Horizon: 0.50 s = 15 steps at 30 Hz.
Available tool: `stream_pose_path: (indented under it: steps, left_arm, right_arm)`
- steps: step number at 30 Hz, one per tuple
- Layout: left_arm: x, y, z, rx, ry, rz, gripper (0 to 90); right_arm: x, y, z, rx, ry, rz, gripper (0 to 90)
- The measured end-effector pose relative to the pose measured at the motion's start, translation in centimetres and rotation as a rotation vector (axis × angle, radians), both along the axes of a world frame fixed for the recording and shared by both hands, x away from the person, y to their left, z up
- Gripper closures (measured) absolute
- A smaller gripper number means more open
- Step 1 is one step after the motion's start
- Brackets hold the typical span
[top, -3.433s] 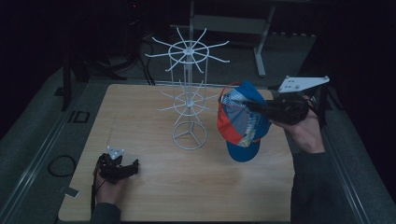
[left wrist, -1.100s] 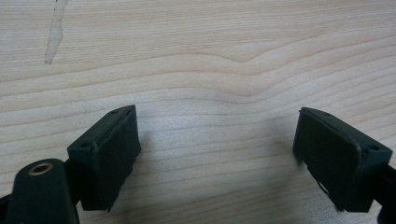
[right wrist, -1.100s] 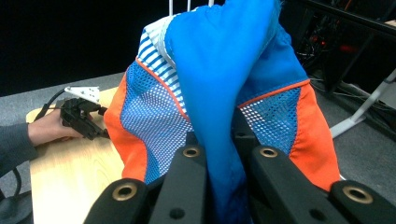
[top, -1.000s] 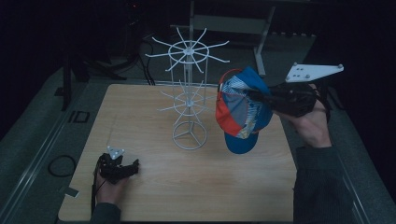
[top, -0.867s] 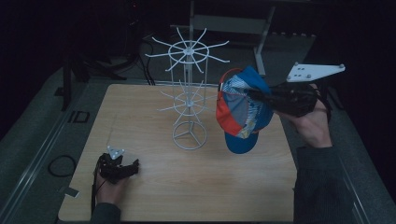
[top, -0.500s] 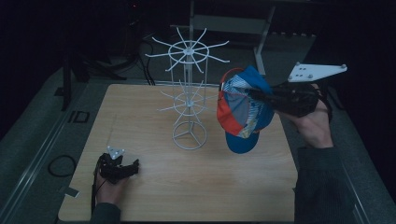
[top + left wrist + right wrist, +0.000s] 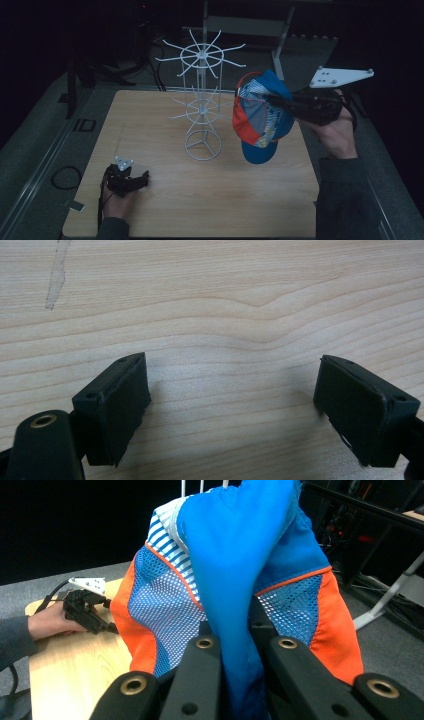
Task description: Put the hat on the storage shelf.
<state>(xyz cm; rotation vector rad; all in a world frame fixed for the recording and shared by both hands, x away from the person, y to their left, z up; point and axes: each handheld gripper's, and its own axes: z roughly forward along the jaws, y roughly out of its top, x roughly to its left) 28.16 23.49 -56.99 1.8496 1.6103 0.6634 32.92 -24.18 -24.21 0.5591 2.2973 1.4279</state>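
Cap [image 7: 262,117] pinched in right gripper [image 7: 280,102] jaws, left gripper [image 7: 230,405] jaws apart, "ID" [image 7: 84,125] beside table [image 7: 165,210].

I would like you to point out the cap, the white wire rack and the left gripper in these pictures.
cap [image 7: 260,117], high view, on its mesh side panel.
white wire rack [image 7: 202,146], high view, on its ring base.
left gripper [image 7: 232,405], left gripper view, midway between its open jaws.

"ID" on floor [image 7: 84,125] beside table [image 7: 150,120]
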Motion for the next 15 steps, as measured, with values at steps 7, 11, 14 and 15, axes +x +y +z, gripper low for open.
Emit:
stream_pose_path:
  steps: [7, 11, 14, 15]
  left_arm:
    - [0.00, 0.00, 0.00, 0.000, 0.000, -0.001, 15.0]
    - [0.00, -0.01, 0.00, 0.000, 0.000, -0.001, 15.0]
    - [0.00, -0.01, 0.00, 0.000, -0.001, -0.001, 15.0]
    - [0.00, -0.01, -0.01, 0.000, -0.001, -0.001, 15.0]
  right_arm:
    - [-0.11, -0.05, 0.20, 0.009, -0.009, -0.001, 87.9]
    - [-0.14, -0.05, 0.27, 0.016, -0.015, -0.002, 87.9]
    - [-0.18, -0.05, 0.36, 0.020, -0.018, 0.001, 87.9]
    - [-0.21, -0.04, 0.40, 0.021, -0.019, 0.001, 87.9]
